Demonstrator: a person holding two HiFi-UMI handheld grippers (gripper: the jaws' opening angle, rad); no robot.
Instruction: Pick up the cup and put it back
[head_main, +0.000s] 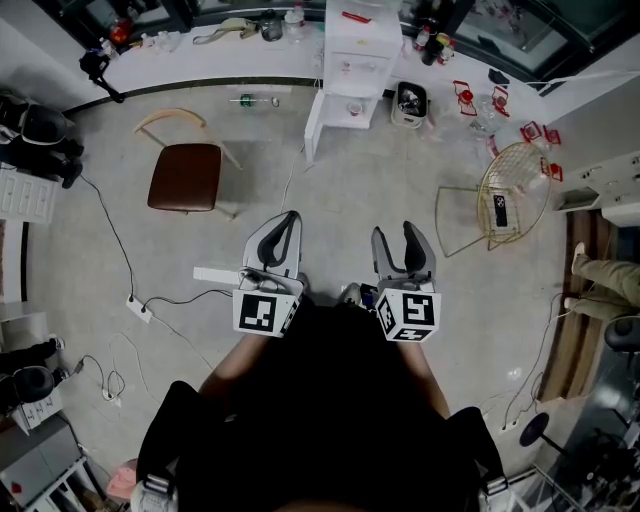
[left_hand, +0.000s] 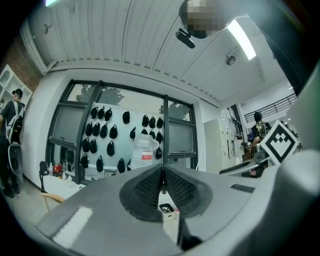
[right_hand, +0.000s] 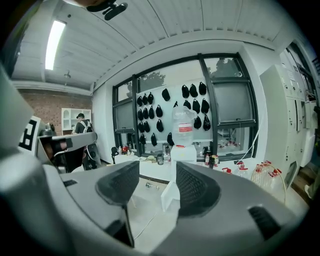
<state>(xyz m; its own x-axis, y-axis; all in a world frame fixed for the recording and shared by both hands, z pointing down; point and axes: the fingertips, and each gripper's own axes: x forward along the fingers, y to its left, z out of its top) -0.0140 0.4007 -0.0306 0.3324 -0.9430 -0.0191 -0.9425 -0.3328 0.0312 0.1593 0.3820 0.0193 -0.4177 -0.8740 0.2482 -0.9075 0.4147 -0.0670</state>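
Jaws apart on right hand-held gripper (right_hand: 156, 175)

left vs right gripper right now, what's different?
Left gripper: jaws shut together; right gripper: jaws apart. Right gripper's gap frames the white drawer unit; left gripper's leaves only a sliver. Shared: both hold nothing, side by side, pointing forward.

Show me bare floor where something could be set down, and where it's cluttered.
Bare floor lies between the white drawer unit and the gold wire frame, and between that unit and the brown chair, but for one thin cable. Crowded: red-marked items by the counter, power strip at left.
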